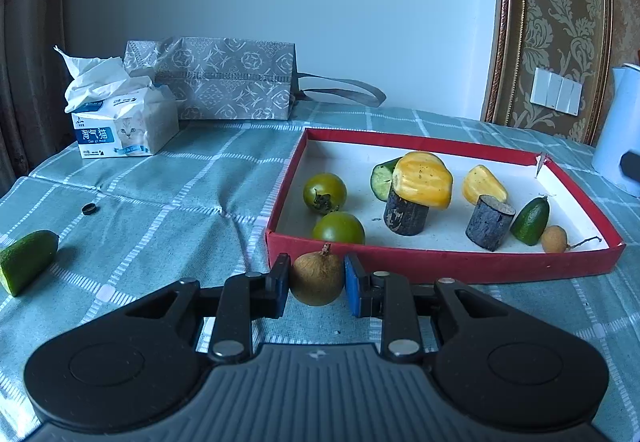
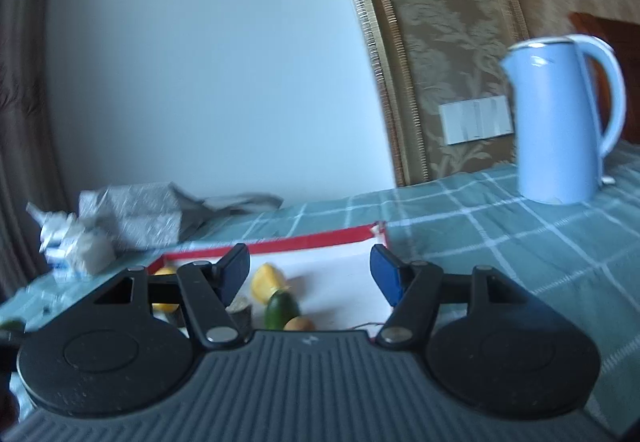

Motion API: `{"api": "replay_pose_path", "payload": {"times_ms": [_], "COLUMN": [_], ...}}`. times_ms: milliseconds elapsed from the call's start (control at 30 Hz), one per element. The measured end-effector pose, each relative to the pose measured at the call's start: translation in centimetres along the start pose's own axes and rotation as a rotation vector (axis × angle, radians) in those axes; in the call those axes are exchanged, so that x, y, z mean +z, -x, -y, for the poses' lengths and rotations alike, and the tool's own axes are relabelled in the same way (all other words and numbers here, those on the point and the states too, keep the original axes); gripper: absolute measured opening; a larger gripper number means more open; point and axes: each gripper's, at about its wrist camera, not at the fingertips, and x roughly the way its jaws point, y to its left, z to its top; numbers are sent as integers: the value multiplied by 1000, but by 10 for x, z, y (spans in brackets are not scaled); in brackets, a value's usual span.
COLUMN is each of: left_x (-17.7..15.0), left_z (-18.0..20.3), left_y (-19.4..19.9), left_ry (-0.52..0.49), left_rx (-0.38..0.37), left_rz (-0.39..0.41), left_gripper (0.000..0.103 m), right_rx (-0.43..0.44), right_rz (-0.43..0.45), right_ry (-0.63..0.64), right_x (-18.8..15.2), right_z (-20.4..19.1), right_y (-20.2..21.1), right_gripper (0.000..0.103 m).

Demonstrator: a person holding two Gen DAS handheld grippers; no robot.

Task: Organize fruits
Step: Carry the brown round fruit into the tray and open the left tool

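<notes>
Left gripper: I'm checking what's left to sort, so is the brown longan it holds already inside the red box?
No, the left gripper holds the brown longan in front of the red box, outside its near wall.

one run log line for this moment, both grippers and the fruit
left gripper: shut on brown round fruit, outside red tray | right gripper: open, empty, over tray | lime wedge: on cloth

My left tongs [image 1: 317, 284] hold a longan [image 1: 317, 279] just before the tray [image 1: 440, 262]; tissue box [image 1: 120, 126] far left, kettle [image 2: 560, 122] behind-right on the worktop [image 1: 180, 202].
</notes>
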Motion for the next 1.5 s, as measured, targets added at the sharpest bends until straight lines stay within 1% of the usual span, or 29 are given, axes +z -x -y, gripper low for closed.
{"api": "replay_pose_path", "payload": {"times_ms": [67,133,500,667,867,1000,1233,1500], "left_x": [0,0,-2,2,12,21,29,38], "left_z": [0,1,3,4,19,33,51,65], "left_y": [0,0,1,9,17,18,13,0], "left_ry": [-1,-4,-25,-30,-67,-87,-97,-101], "left_rx": [3,8,32,44,17,0,4,6], "left_rz": [2,3,15,45,71,84,75,62], "left_gripper": [27,27,28,28,28,28,28,28], "right_rx": [-11,-14,-10,-12,-19,-15,-5,-8], "right_rz": [29,37,30,31,17,24,36,18], "right_ry": [-6,-20,-18,-12,-25,-31,-34,-41], "right_x": [3,3,2,2,3,4,6,7], "right_z": [4,8,9,8,10,11,12,13], "right_y": [2,3,2,3,1,2,4,1], "right_gripper": [65,68,69,69,69,69,69,69]}}
